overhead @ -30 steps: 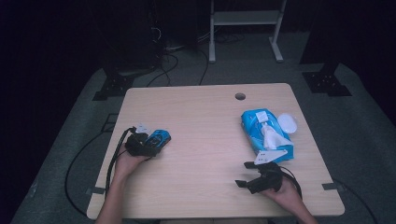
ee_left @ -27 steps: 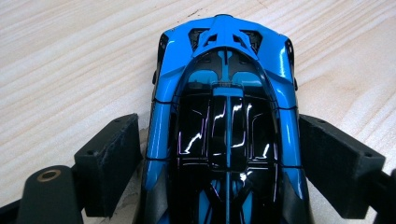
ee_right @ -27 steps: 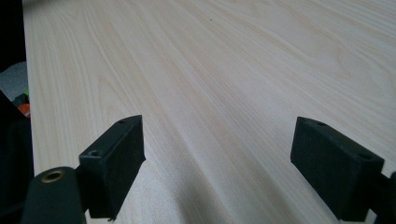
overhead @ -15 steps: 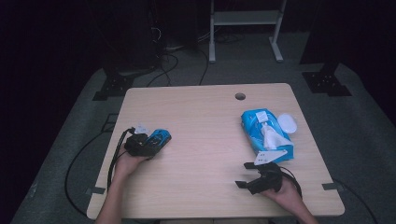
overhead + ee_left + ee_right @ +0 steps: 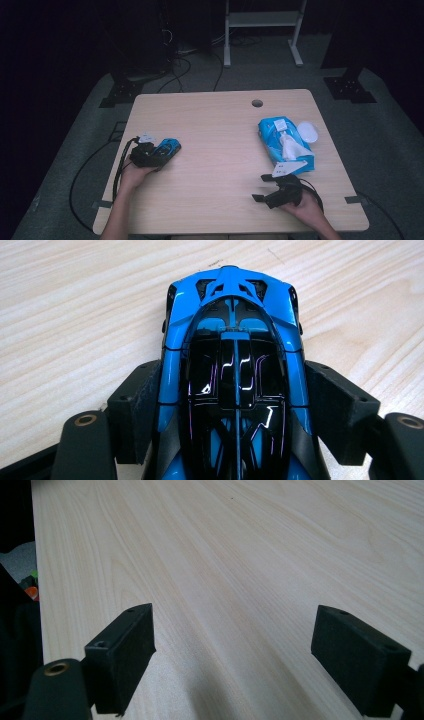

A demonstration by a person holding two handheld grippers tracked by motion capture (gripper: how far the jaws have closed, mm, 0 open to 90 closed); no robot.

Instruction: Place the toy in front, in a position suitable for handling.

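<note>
A blue and black toy car [image 5: 170, 147] stands on the wooden table [image 5: 225, 130] near its left edge. My left gripper [image 5: 164, 152] reaches over it from behind. In the left gripper view the car [image 5: 232, 340] sits lengthwise between the jaws, which have just been closing, and both pads [image 5: 137, 410] press on its sides. My right gripper [image 5: 260, 188] rests near the front right of the table and points left. Its jaws stand wide open [image 5: 232, 645] with only bare wood between them.
A blue pack of wet wipes [image 5: 282, 142] with a white tissue sticking out lies at the right, just beyond my right gripper. A white round lid [image 5: 307, 132] lies beside it. A cable hole [image 5: 257, 103] sits near the far edge. Cables trail off the left side.
My left gripper has edged a little forward along the toy car and its jaws have come in against the car's sides. The right hand has kept still.
</note>
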